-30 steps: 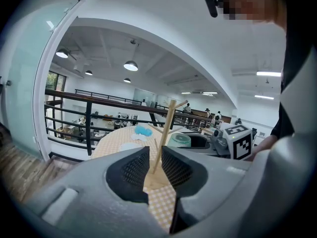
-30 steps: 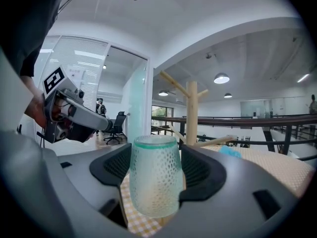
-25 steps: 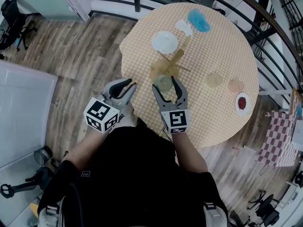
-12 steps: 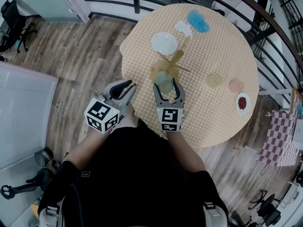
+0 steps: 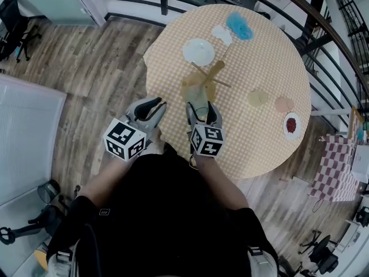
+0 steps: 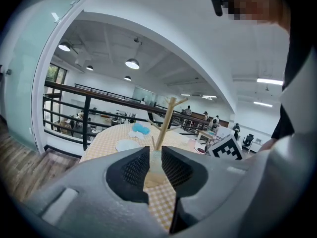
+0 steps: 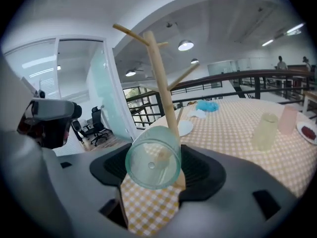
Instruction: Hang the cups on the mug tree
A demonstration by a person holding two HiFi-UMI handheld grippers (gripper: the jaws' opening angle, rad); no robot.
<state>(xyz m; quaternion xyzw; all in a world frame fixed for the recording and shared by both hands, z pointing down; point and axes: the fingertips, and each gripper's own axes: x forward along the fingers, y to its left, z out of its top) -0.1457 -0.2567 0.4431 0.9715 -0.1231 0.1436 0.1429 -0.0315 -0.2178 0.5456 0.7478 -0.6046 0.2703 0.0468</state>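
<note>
The wooden mug tree (image 5: 205, 81) stands on the round checkered table (image 5: 265, 51). Just in front of its base is a clear green cup (image 5: 199, 100). My right gripper (image 5: 200, 107) has its pads against the cup's sides. In the right gripper view the green cup (image 7: 148, 165) is tilted with a round end facing the camera, right before the tree's stem (image 7: 161, 83). A yellow cup (image 7: 265, 131) and a pink cup (image 7: 288, 119) stand further right. My left gripper (image 5: 160, 104) hovers beyond the table's left edge, its jaws a narrow gap apart and empty.
A white plate (image 5: 199, 51), a white crumpled thing (image 5: 222, 33) and a blue one (image 5: 239, 25) lie behind the tree. A small dish with red contents (image 5: 292, 124) sits near the right rim. A dark railing (image 5: 323, 16) curves round the far side.
The right gripper's jaws stood wide around the green cup and have narrowed onto it while the gripper moved slightly forward. The left gripper has stayed where it was.
</note>
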